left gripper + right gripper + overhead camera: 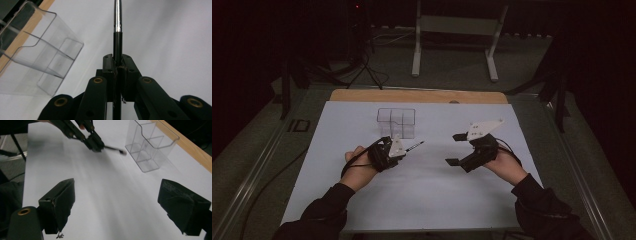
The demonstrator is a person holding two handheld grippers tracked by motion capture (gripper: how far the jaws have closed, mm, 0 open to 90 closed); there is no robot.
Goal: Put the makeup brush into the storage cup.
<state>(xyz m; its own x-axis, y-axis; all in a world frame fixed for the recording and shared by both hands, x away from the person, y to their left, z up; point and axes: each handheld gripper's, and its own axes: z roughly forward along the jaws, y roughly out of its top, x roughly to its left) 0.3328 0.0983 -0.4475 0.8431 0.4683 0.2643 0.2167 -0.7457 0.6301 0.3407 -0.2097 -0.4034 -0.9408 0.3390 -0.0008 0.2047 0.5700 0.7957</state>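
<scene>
My left gripper (398,150) is shut on a black pen with a silver front part (413,146), which sticks out toward the right over the white sheet. Along its own jaws (117,63) the pen (117,25) runs straight ahead, clamped between the pads. A clear plastic holder with compartments (397,121) stands just behind that gripper, upright and with nothing in it (37,57). My right gripper (455,149) hovers at the right with its jaws wide apart and nothing between them (120,202). From it, the left gripper (87,137), the pen (113,148) and the holder (147,145) lie ahead.
A white sheet (422,195) covers most of the table, and a wooden strip (417,96) shows along the far edge (190,147). Beyond the table stand a grey metal frame (457,30) and a tripod with cables (362,65) on the floor.
</scene>
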